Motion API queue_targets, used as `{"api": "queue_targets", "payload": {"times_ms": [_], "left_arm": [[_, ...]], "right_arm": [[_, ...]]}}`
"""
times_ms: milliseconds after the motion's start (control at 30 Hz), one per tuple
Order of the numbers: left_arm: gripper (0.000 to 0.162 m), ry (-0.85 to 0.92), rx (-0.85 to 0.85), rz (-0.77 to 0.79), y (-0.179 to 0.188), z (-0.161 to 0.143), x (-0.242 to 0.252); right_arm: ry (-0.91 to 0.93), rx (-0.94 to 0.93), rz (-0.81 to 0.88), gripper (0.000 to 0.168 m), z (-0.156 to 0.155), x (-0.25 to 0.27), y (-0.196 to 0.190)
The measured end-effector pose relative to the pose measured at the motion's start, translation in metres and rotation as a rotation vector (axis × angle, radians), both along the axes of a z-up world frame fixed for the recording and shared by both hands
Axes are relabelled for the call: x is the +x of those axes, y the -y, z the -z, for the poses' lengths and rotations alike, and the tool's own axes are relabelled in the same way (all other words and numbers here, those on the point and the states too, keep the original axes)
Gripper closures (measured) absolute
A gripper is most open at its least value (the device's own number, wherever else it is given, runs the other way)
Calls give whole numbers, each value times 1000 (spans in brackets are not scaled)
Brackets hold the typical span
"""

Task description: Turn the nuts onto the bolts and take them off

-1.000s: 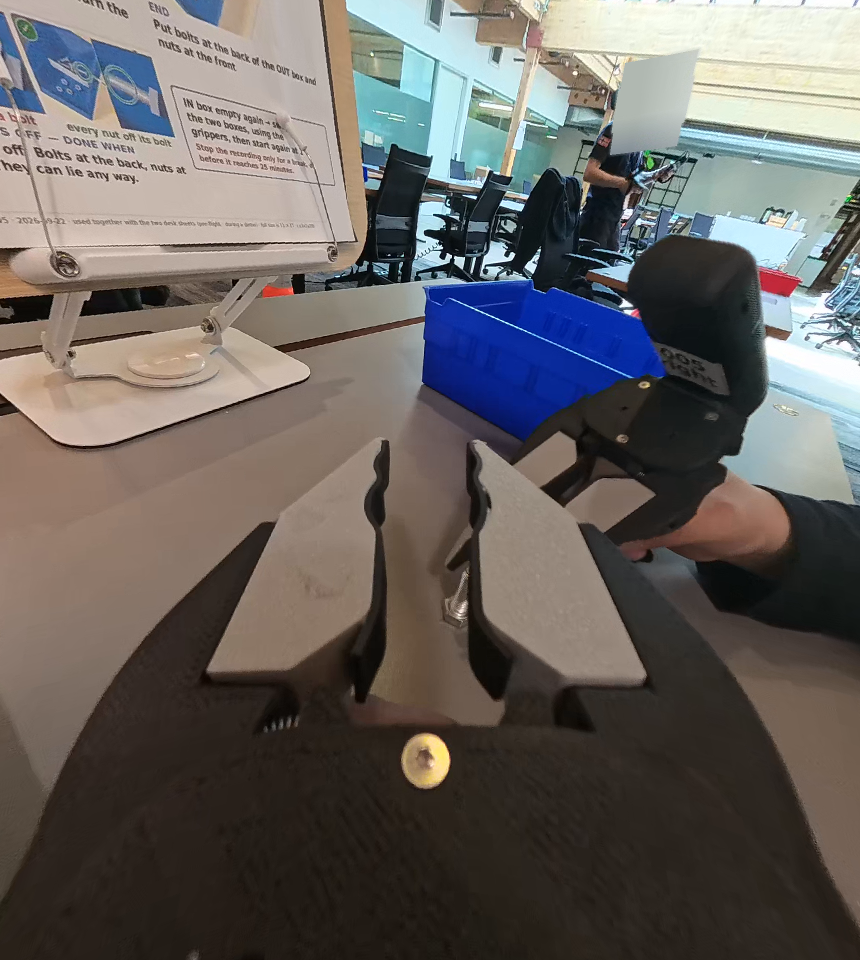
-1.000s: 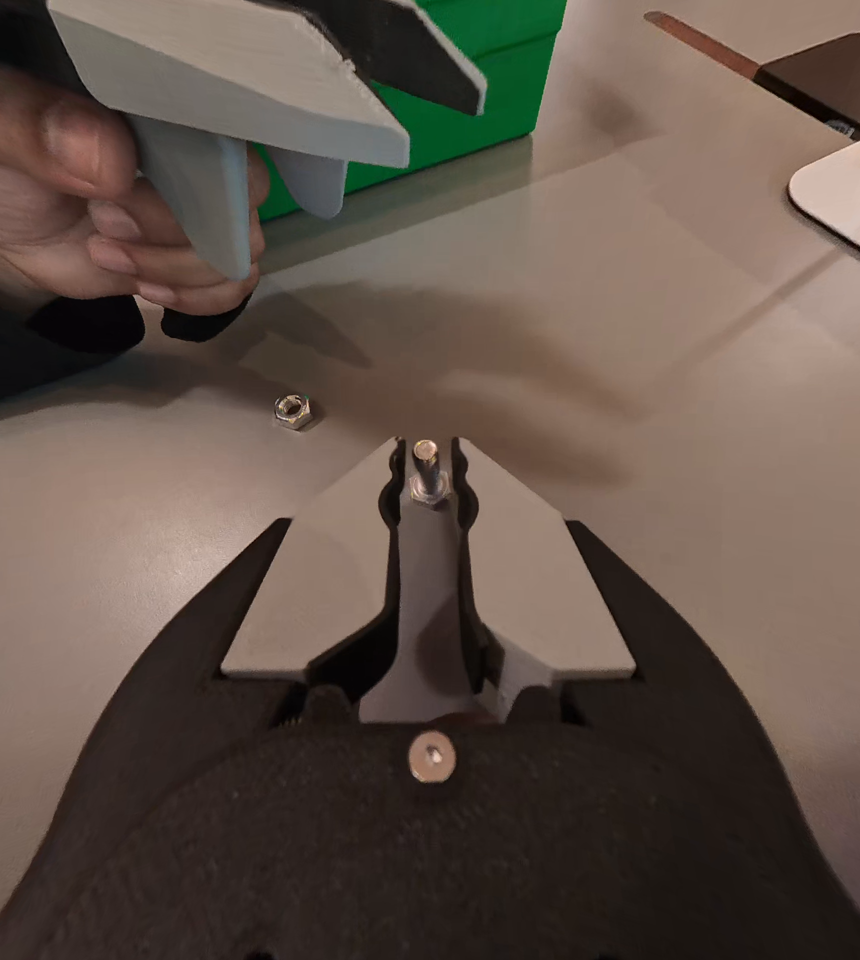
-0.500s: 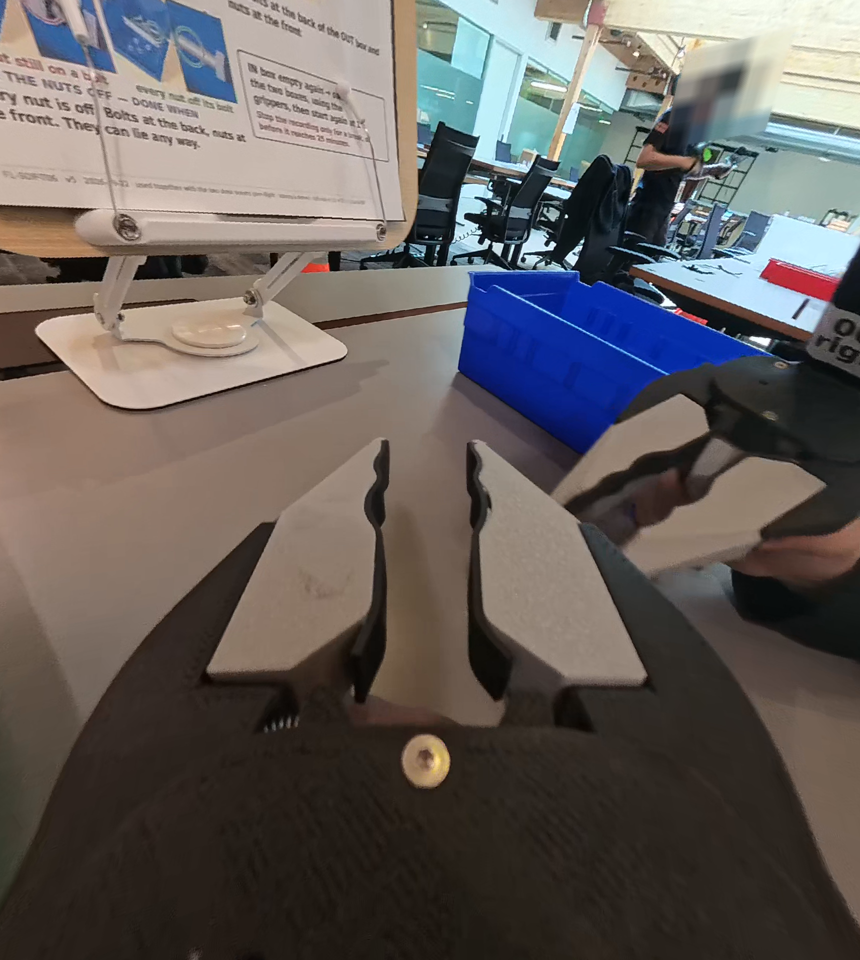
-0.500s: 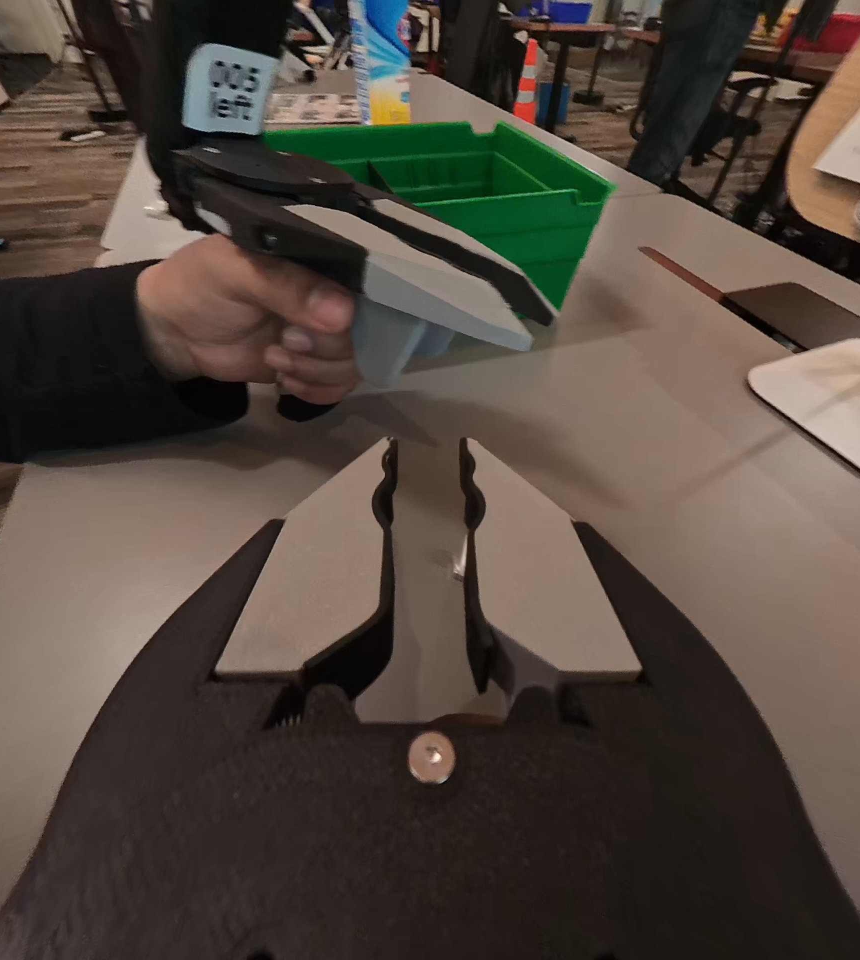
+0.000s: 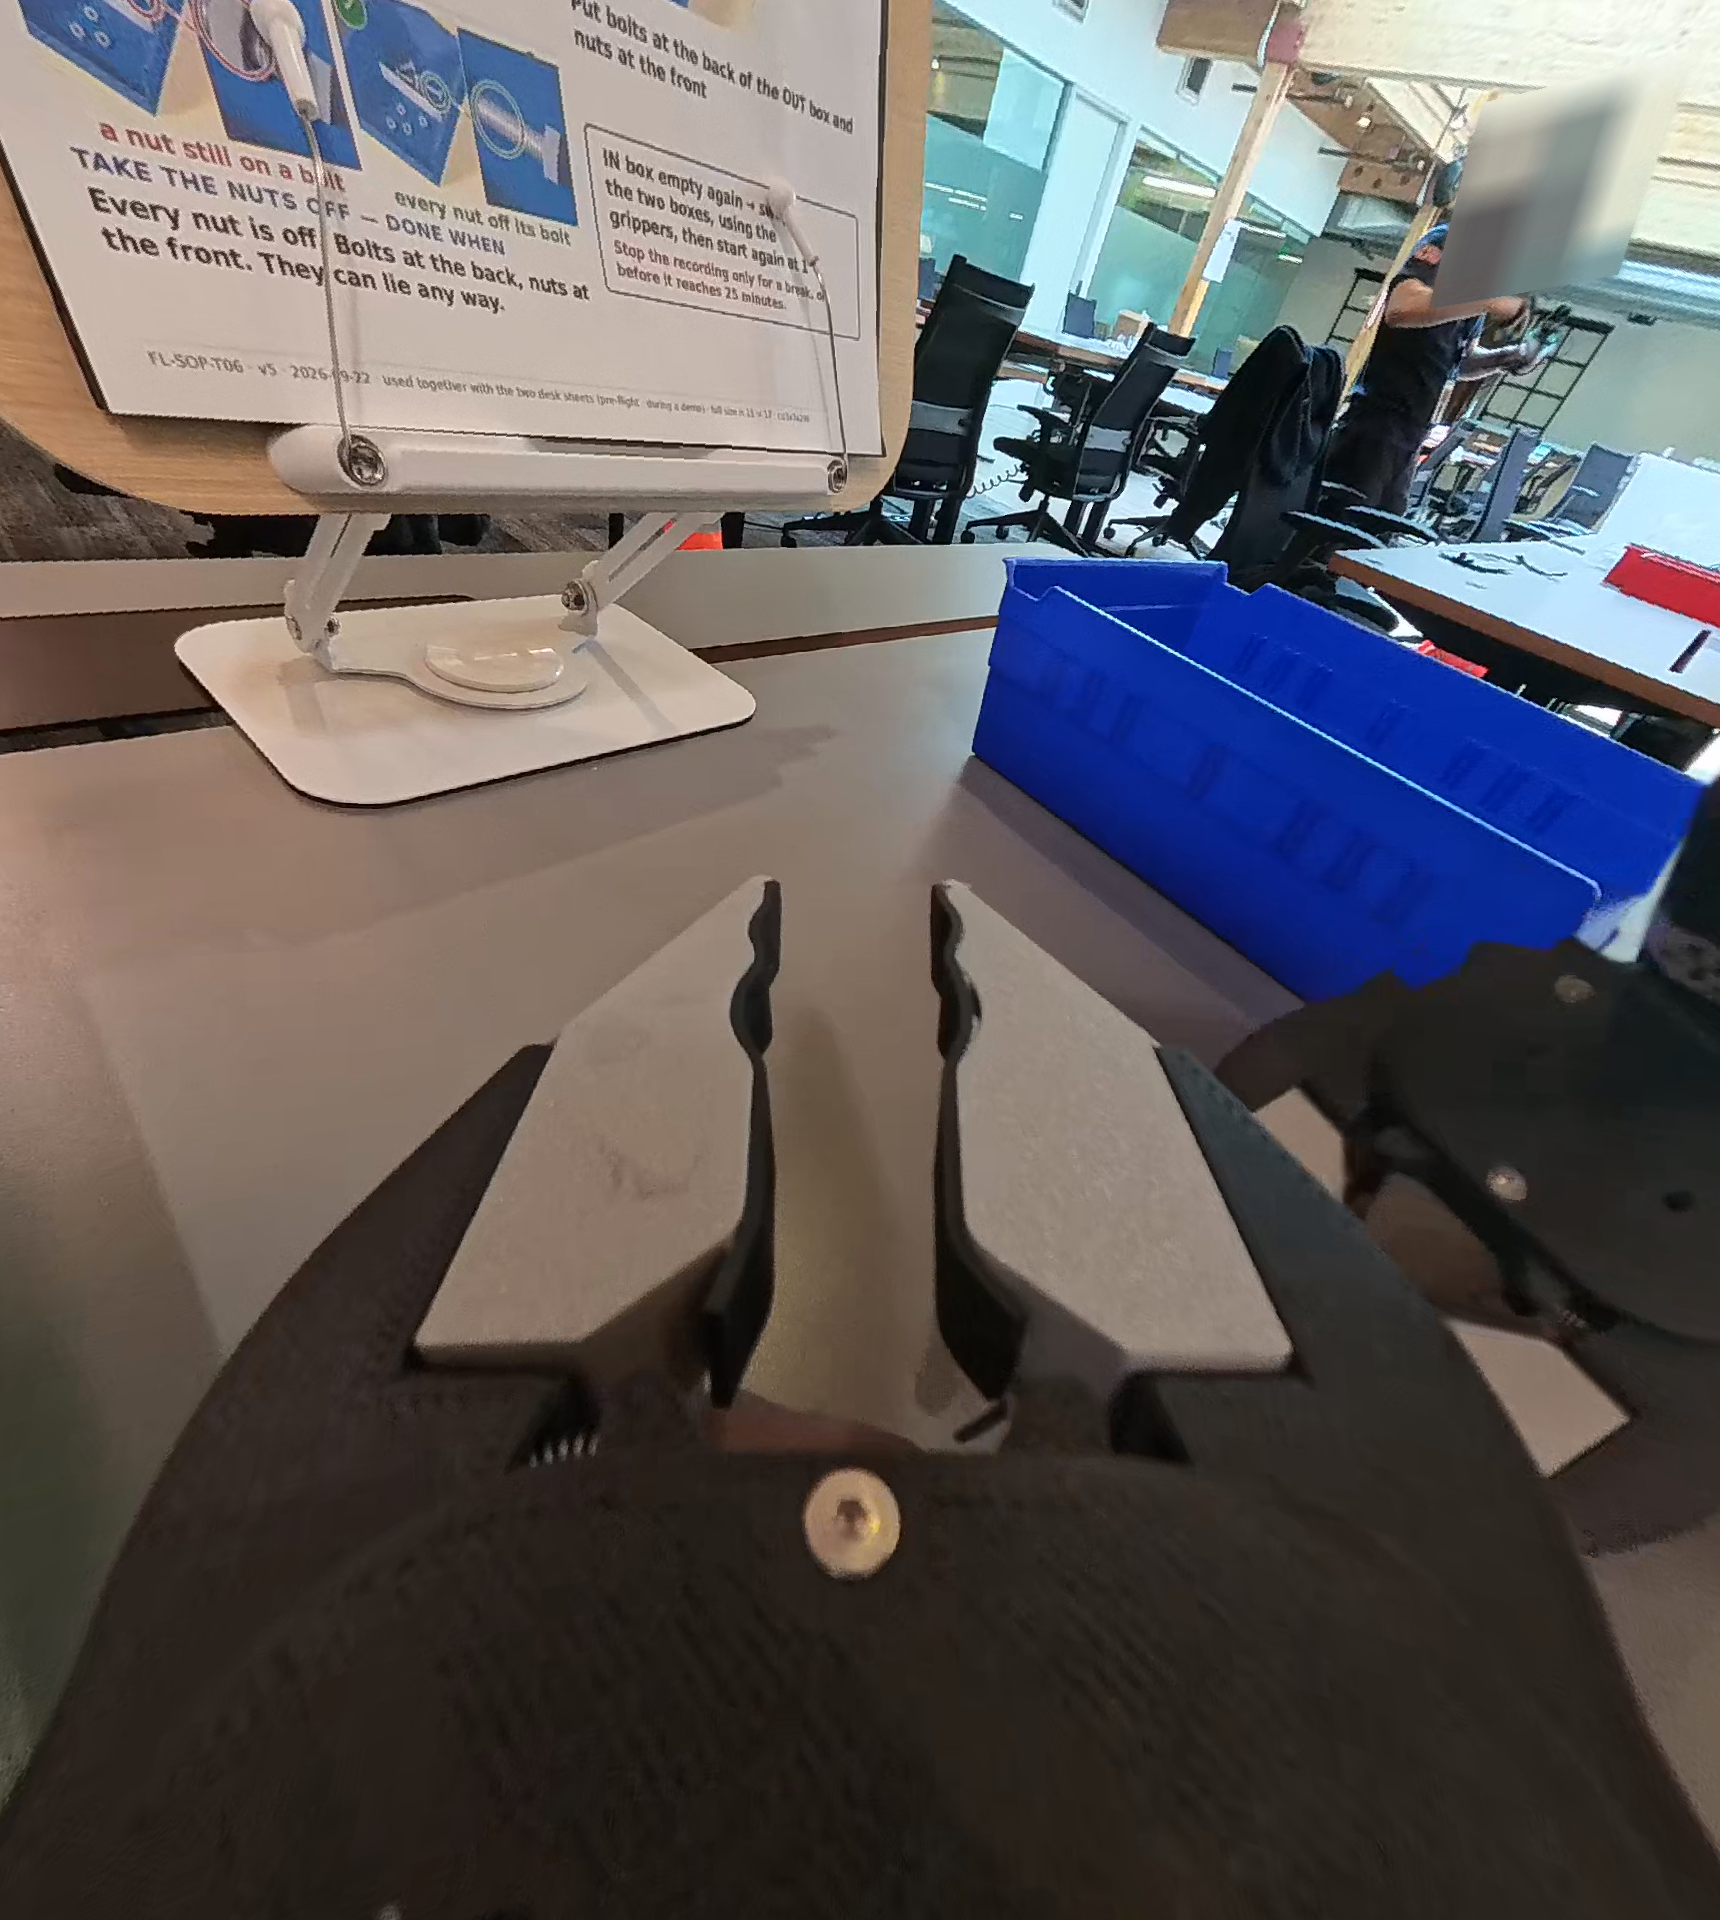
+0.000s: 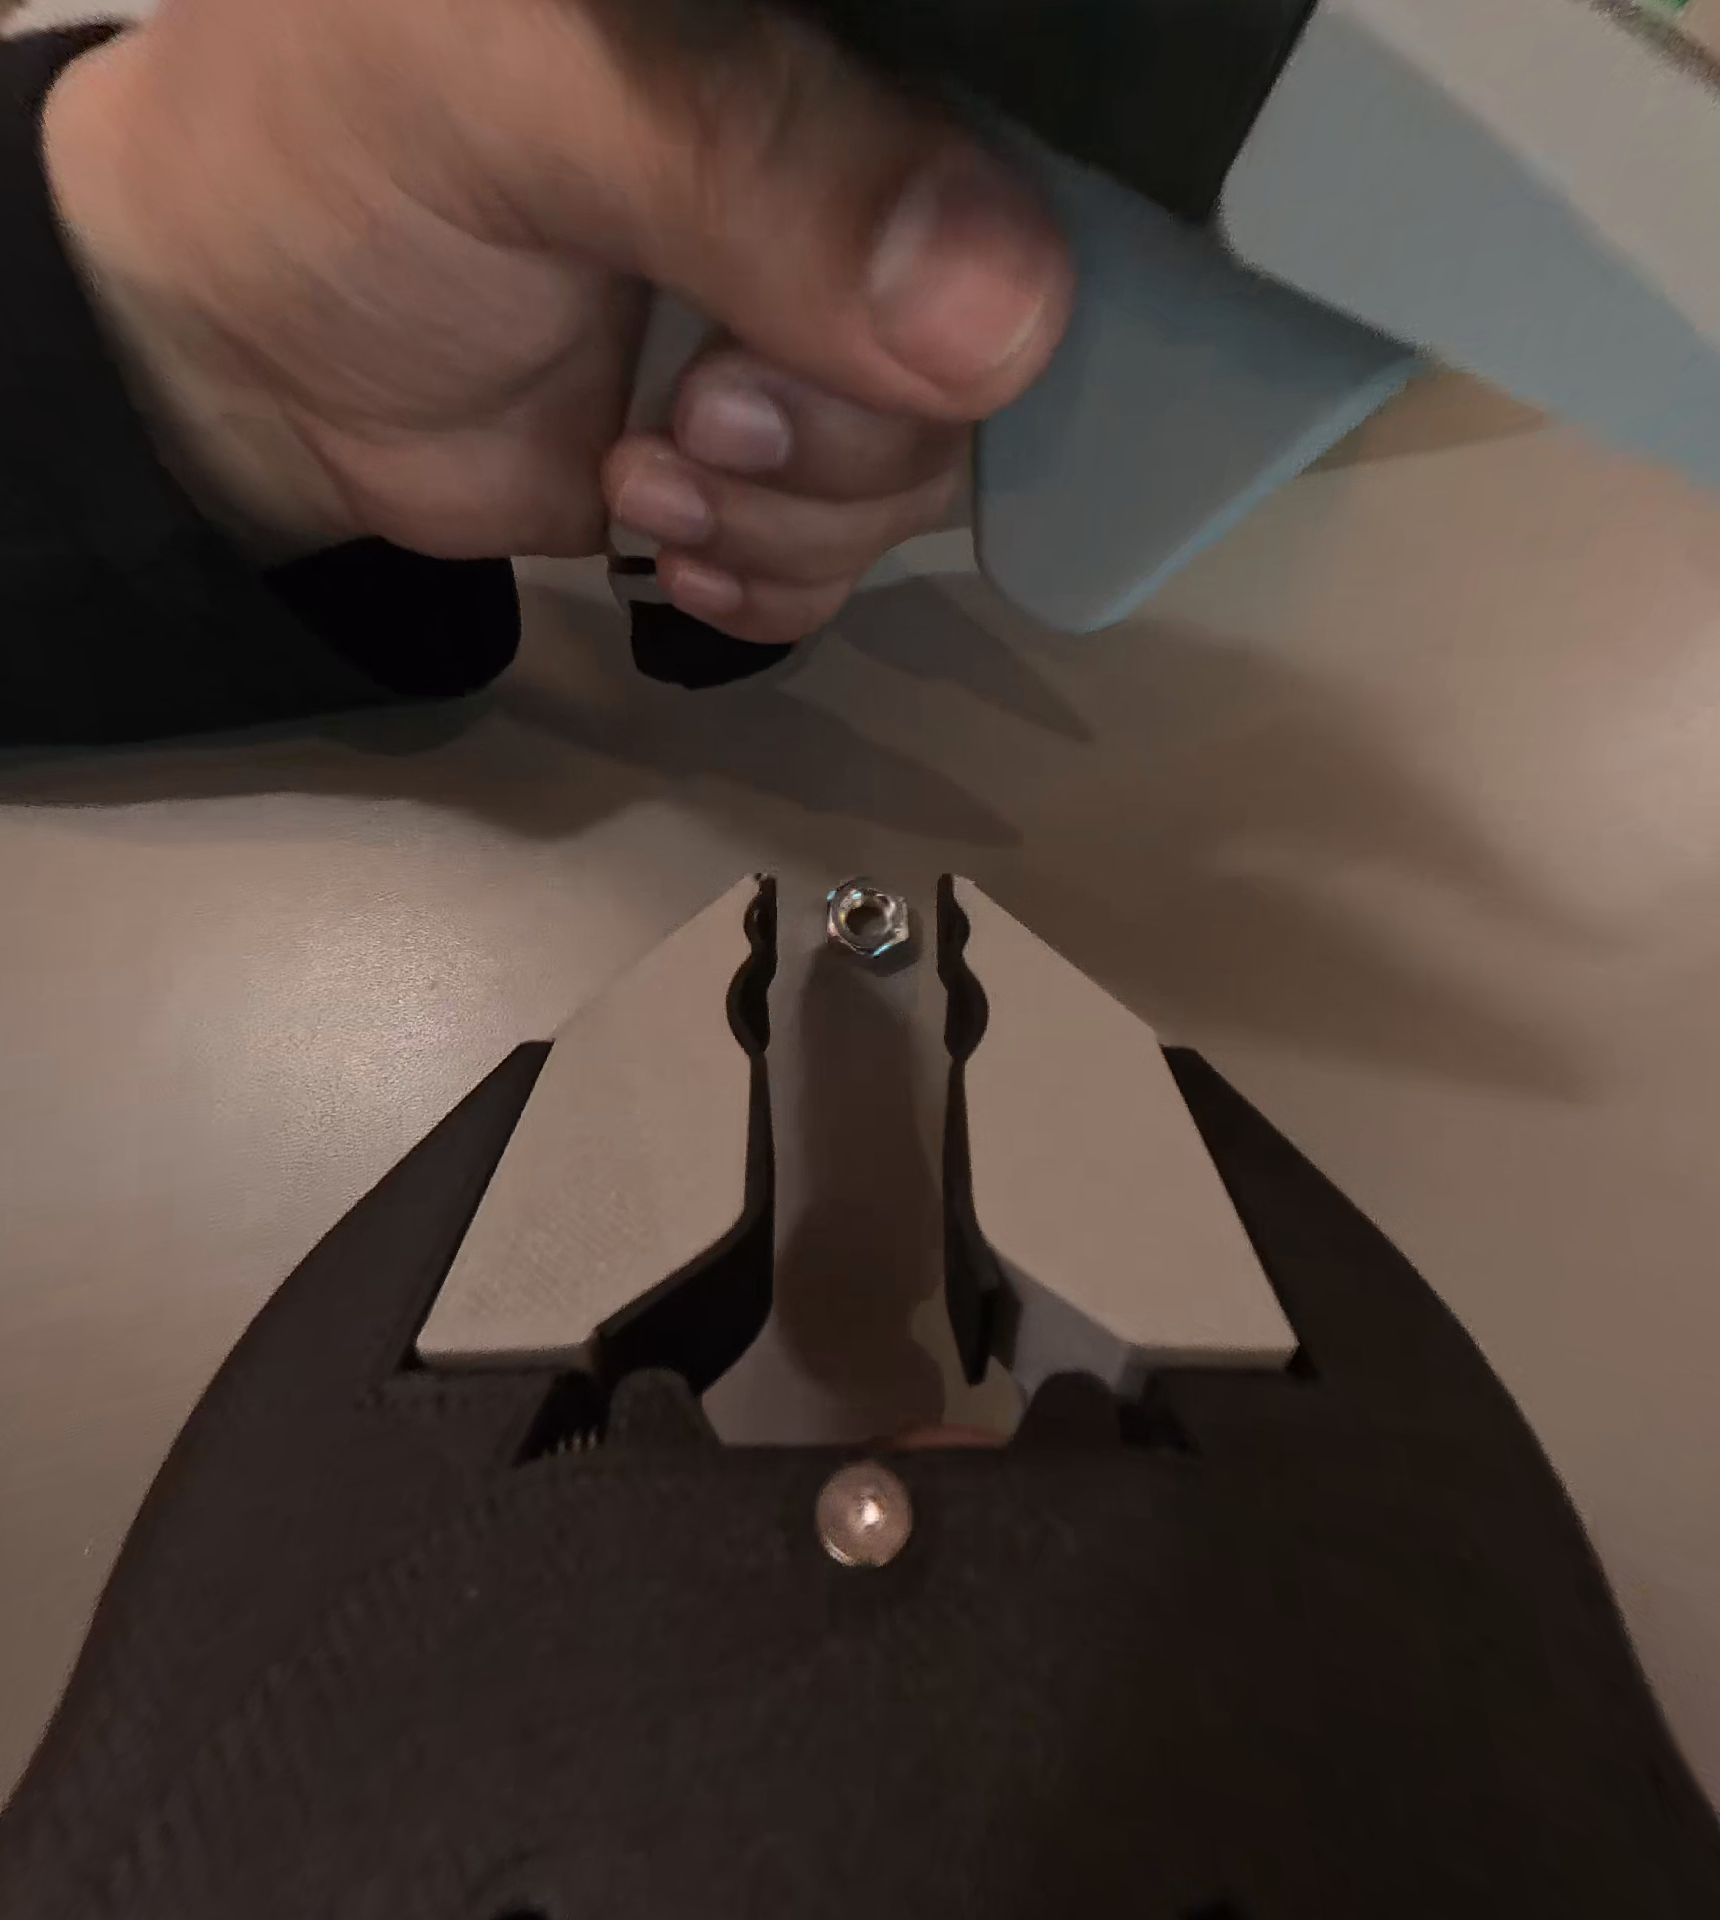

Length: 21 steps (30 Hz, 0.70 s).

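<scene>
Nut (image 6: 868, 922): lies flat on the worktop (image 6: 212, 1039), between the tips of the right gripper (image 6: 856, 914), not touched by either finger.
Change: half a second ago the right wrist view looked across the worktop to a green box, with only a glimpse of a bolt by the right finger; now it looks down and the nut sits in the gap. One second ago this gripper stood around an upright bolt, and the nut lay apart to the left.
Meaning: I judge that the bolt is let go and the nut is the next thing to pick up, either to put it in a box or to turn it on a bolt again. Which one, the pictures do not tell.
Nut axis: the hole points up toward the camera, so its short axis stands upright and its flat faces are level. Two of the six sides seem to face the fingers, but not exactly.
Right gripper: released, the jaws apart, wider than the nut, nothing held.
Left gripper (image 5: 851, 904): released also, empty, raised over bare worktop; it points toward a white stand (image 5: 461, 707) and a blue box (image 5: 1303, 810).
Bolt: not visible in any present view.
Left hand (image 6: 544, 312): blurred, close above the nut, holding the left gripper.
Next move: close the right gripper on the nut; being thin, it may slip out.
</scene>
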<state>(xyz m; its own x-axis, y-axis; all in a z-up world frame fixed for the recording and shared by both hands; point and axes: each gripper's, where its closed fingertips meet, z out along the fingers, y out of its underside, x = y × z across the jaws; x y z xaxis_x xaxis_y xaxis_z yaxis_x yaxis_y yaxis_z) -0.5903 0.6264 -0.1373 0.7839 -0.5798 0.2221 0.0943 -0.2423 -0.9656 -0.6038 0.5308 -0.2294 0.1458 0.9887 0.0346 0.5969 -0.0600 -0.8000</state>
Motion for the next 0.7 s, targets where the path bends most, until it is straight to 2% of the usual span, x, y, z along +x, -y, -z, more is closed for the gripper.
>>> {"api": "queue_targets", "payload": {"times_ms": [133,167,200,367,700], "left_arm": [[136,-1,2,6,1,0,2],[135,-3,2,5,1,0,2],[135,-6,1,6,1,1,2],[136,-10,-9,3,0,4,0],[136,-29,-19,0,-2,10,0]], "right_arm": [[84,-28,24,138,17,-3,-2],[92,-24,32,140,18,-3,-3],[94,-20,26,152,18,-4,-3],[101,6,15,154,18,0,-2],[22,-58,-27,154,-3,21,1]]}}
